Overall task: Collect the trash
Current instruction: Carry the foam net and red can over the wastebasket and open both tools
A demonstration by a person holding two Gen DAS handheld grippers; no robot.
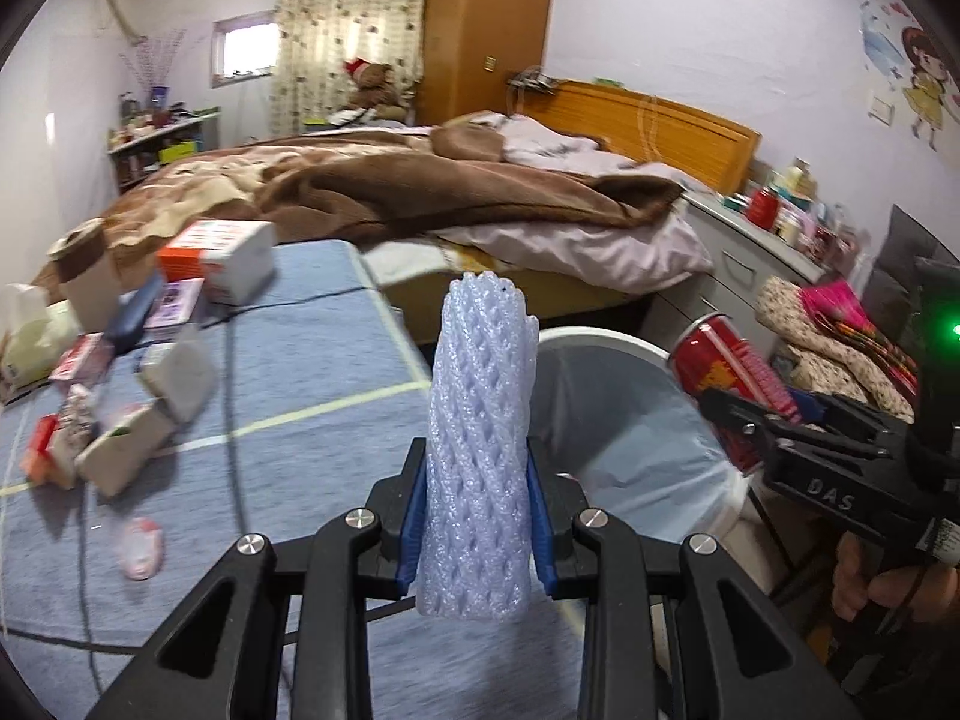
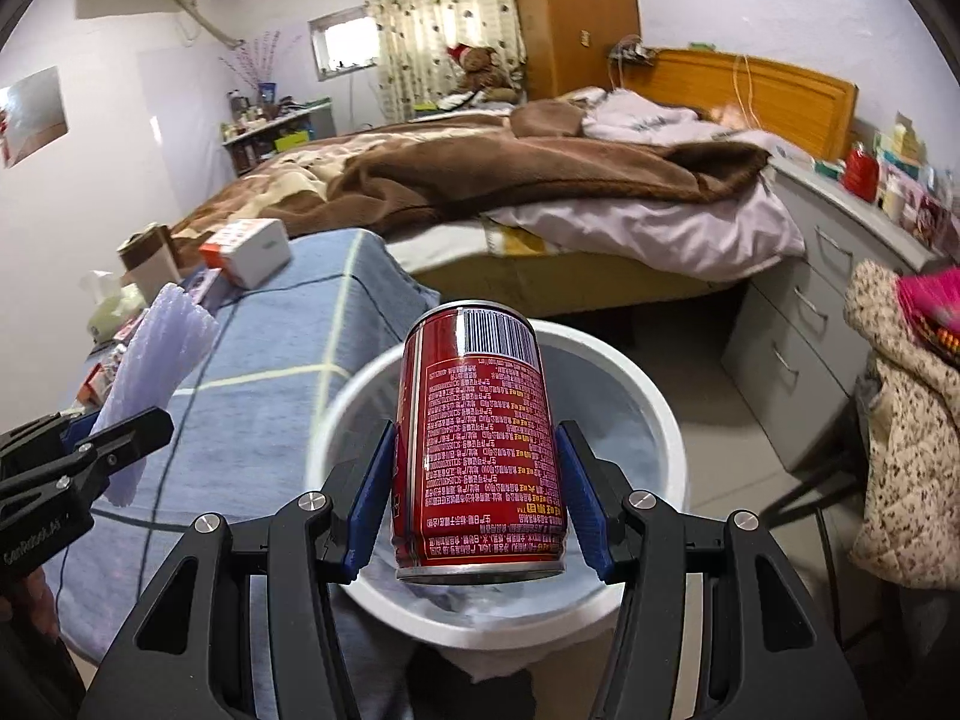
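My left gripper (image 1: 477, 516) is shut on a white foam net sleeve (image 1: 480, 450), held upright beside the bin; the sleeve also shows in the right wrist view (image 2: 159, 372). My right gripper (image 2: 477, 492) is shut on a red drink can (image 2: 480, 444), held over the open white trash bin (image 2: 666, 420). The can (image 1: 720, 378) and the bin (image 1: 600, 339) with its pale liner also show in the left wrist view, to the right of the sleeve.
A blue-covered table (image 1: 312, 372) holds several small boxes (image 1: 222, 258), packets and a tissue pack, with a black cable across it. Behind stands a bed (image 1: 420, 192) with a brown blanket. A grey drawer unit (image 2: 822, 300) and a chair with clothes (image 2: 912, 420) are on the right.
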